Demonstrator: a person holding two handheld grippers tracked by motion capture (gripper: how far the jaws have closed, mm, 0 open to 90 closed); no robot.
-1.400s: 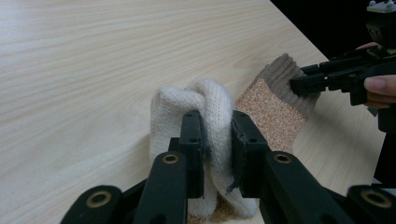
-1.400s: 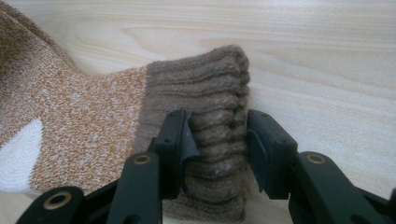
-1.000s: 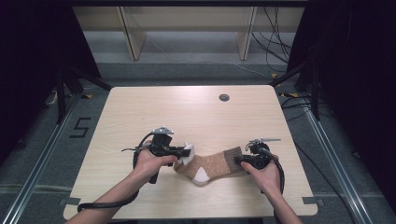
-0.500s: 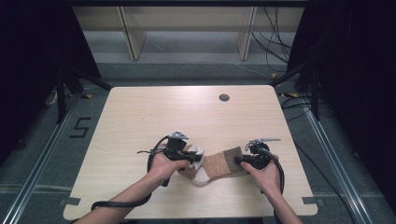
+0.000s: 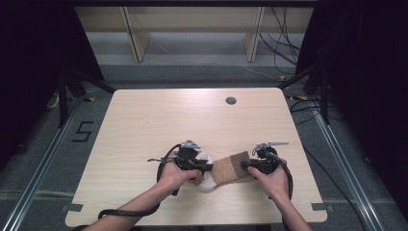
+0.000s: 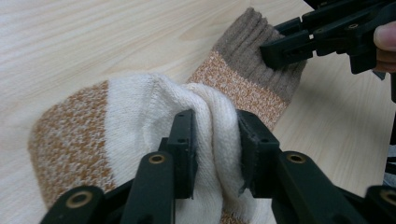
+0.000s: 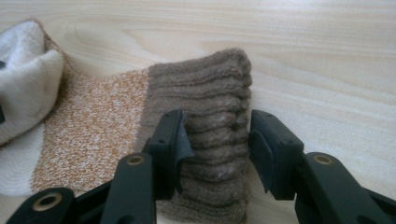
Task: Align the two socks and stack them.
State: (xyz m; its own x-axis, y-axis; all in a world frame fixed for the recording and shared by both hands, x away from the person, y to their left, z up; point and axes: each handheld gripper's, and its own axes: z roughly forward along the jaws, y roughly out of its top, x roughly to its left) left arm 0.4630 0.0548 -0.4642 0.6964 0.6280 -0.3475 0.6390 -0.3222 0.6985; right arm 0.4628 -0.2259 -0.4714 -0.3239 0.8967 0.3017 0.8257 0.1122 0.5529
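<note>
Left gripper (image 6: pixel 212 149): in its own view the jaws clamp a bunched fold of the sock's cream part at frame centre; the high view puts this gripper (image 5: pixel 192 161) at lower centre, just left of the sock.
Left hand (image 5: pixel 174 174): wrapped round the gripper body, forearm entering from the bottom left edge, cable looping beside it.
Sock (image 5: pixel 226 168): lies flat on the table's near edge, lower centre of the high view, stretched between both grippers; cream fabric at its left end, speckled orange in the middle, brown ribbed cuff (image 7: pixel 210 140) at its right end.
Right gripper (image 7: pixel 215 147): its own view shows the jaws narrowed on the ribbed cuff, pads pressing both sides; the left gripper view shows it at upper right, biting the cuff's edge.
Right hand (image 5: pixel 274 178): grips from behind, forearm rising from the bottom right.
Table (image 5: pixel 159 120): pale wood, a round grommet (image 5: pixel 231 100) at upper centre, well apart from the sock.
</note>
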